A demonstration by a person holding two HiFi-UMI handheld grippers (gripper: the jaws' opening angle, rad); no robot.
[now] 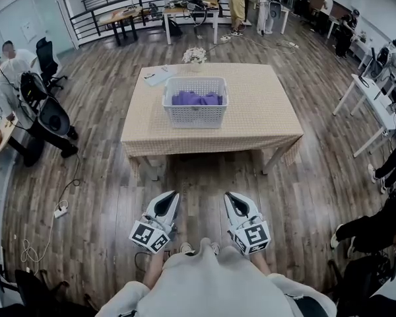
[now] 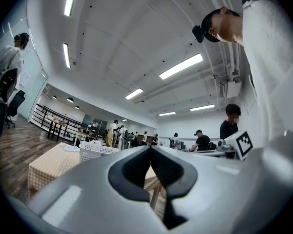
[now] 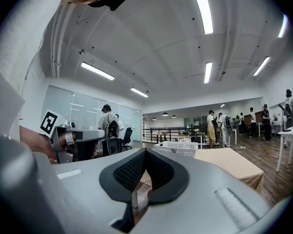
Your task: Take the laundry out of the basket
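Note:
A white slatted laundry basket (image 1: 195,101) stands on the far half of a table with a beige checked cloth (image 1: 264,114). Purple laundry (image 1: 196,98) lies inside it. My left gripper (image 1: 167,199) and right gripper (image 1: 231,200) are held side by side close to my body, over the wooden floor and well short of the table. Both point toward the table, and both are shut with nothing between their jaws. In the left gripper view the left gripper (image 2: 150,149) faces the basket (image 2: 95,151) from afar. The right gripper view shows the right gripper (image 3: 145,151) with the basket (image 3: 178,148) beyond it.
A white sheet (image 1: 160,76) and a small pale bunch (image 1: 195,55) lie at the table's far edge. People sit with a chair and bags at the left (image 1: 26,104). A power strip (image 1: 61,211) with cable lies on the floor. White desks (image 1: 376,104) and seated people stand at the right.

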